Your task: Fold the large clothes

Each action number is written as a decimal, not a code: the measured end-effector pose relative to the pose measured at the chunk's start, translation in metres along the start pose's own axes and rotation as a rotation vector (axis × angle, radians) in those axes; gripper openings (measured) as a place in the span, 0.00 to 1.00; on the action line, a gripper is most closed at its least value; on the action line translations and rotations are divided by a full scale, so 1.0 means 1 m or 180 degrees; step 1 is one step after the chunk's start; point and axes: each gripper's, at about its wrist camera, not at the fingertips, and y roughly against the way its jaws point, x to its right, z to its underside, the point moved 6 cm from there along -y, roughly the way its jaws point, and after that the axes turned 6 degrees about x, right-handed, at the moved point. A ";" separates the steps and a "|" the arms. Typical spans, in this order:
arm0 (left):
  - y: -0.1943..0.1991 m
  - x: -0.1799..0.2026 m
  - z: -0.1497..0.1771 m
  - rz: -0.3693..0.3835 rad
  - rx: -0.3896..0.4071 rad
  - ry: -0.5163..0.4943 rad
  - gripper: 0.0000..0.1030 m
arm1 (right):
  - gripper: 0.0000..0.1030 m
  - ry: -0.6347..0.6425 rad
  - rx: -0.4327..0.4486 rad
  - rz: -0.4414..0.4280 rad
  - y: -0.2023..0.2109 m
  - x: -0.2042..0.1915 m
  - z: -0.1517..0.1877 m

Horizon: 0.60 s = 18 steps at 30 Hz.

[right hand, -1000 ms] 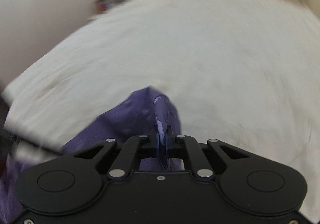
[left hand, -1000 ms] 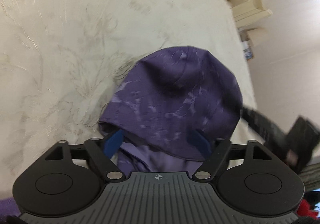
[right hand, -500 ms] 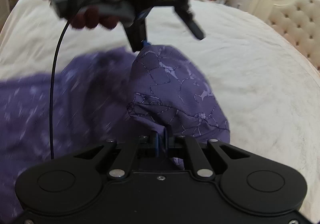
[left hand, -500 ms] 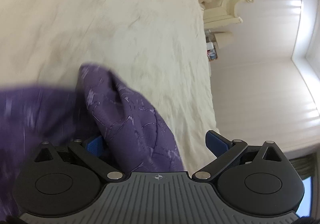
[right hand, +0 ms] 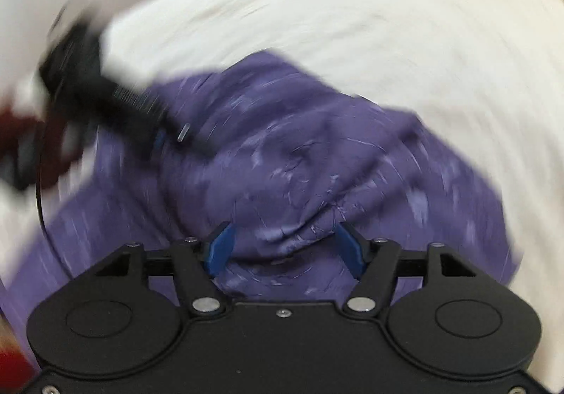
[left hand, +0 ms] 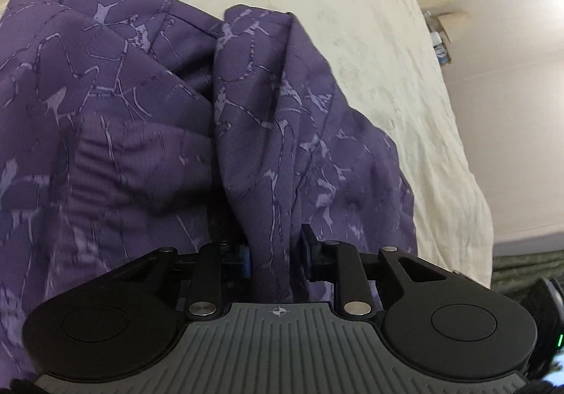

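On bed (left hand: 370, 41) | left gripper (left hand: 275, 256) closing on purple garment (left hand: 141, 94) fold | right gripper (right hand: 283, 246) opening, fingers apart; blurred

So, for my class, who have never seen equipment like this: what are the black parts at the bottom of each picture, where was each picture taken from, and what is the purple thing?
No robot here: a person holds a two-finger gripper in each hand, each with a camera looking along its fingers. One picture is from the left gripper, the other, badly blurred, from the right gripper. A purple patterned garment lies crumpled on a cream bedspread. The left gripper is closing on a raised fold of it. The right gripper is opening, with cloth between its blue pads. In the right view, the left gripper appears as a dark blur at upper left.
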 end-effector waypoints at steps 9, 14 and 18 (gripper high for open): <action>-0.002 0.016 0.001 -0.0058 0.0117 -0.0043 0.23 | 0.53 -0.1512 0.0091 0.0254 -0.053 0.037 -0.010; 0.020 0.051 0.004 -0.0009 0.0351 -0.0495 0.23 | 0.18 -0.1173 0.0566 -0.0165 -0.034 0.007 -0.057; 0.020 0.039 0.014 -0.0272 0.0334 -0.0618 0.23 | 0.22 -0.1276 0.0506 0.0063 -0.034 0.016 -0.044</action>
